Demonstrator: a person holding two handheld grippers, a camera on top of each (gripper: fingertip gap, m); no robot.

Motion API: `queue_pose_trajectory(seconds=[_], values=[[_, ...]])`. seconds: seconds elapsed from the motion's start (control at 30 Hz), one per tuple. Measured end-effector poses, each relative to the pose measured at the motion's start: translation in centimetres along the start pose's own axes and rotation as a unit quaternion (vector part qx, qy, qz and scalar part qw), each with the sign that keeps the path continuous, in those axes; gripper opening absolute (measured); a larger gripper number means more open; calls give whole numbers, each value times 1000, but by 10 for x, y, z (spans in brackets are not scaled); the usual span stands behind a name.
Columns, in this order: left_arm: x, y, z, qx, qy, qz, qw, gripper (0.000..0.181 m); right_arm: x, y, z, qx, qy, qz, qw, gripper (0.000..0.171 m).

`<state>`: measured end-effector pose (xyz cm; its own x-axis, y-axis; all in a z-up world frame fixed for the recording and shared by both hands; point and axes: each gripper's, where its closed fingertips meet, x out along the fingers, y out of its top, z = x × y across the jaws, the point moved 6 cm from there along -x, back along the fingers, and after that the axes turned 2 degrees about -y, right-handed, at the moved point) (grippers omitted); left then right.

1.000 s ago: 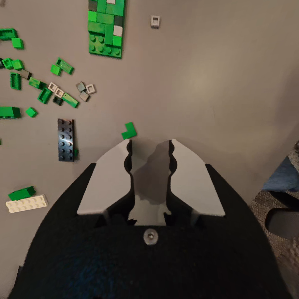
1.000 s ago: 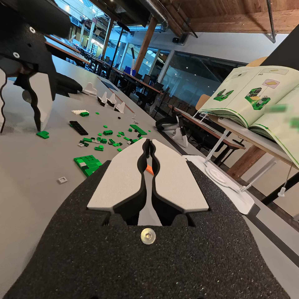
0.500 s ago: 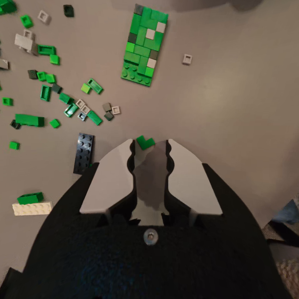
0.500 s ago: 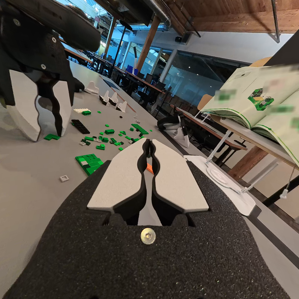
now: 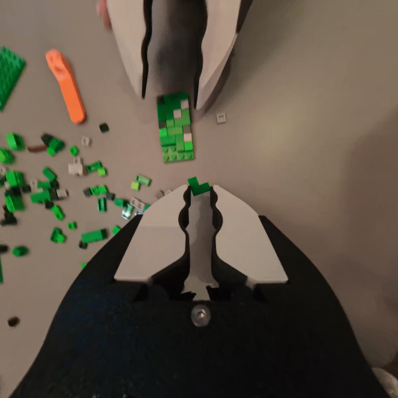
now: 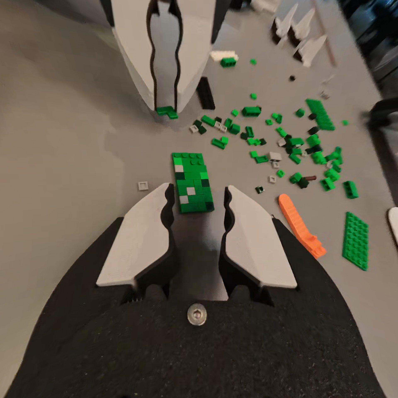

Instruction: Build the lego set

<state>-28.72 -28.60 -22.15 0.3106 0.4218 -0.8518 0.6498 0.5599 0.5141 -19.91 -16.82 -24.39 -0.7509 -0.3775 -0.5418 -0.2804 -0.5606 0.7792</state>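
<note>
Here the left claw [image 5: 200, 189] pinches a small green L-shaped lego tile [image 5: 198, 186] at its tips, low over the grey counter [image 5: 301, 150]. Only the right wrist view shows the right claw [image 6: 198, 195] spread wide, its tips on both sides of the near end of the flat green tiled lego plate [image 6: 192, 183].

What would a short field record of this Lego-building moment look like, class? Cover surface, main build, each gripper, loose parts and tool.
surface: grey table
main build: green tiled plate, lying flat, one end row of studs bare
left gripper: shut on L-shaped green tile
right gripper: open, fingers either side of the plate's near end, not touching
loose parts: scattered green, grey and dark pieces
tool: orange brick separator, beside a large green baseplate
</note>
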Motion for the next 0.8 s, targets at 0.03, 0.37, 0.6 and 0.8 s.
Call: queue_pose_trajectory(seconds=[0.03,0.37,0.6,0.8], values=[[0,3,-4,16,-9,3,1000,16,3,1,1,7,19,-2,1000,44],[27,17,-31,52,-103,-11,993,16,12,-2,5,61,122,-31,990,33],[36,20,-38,51,-141,-32,988,16,12,-2,7,66,120,-31,990,29],[38,24,-40,51,-165,-57,983,16,13,-2,8,59,116,-30,991,36]])
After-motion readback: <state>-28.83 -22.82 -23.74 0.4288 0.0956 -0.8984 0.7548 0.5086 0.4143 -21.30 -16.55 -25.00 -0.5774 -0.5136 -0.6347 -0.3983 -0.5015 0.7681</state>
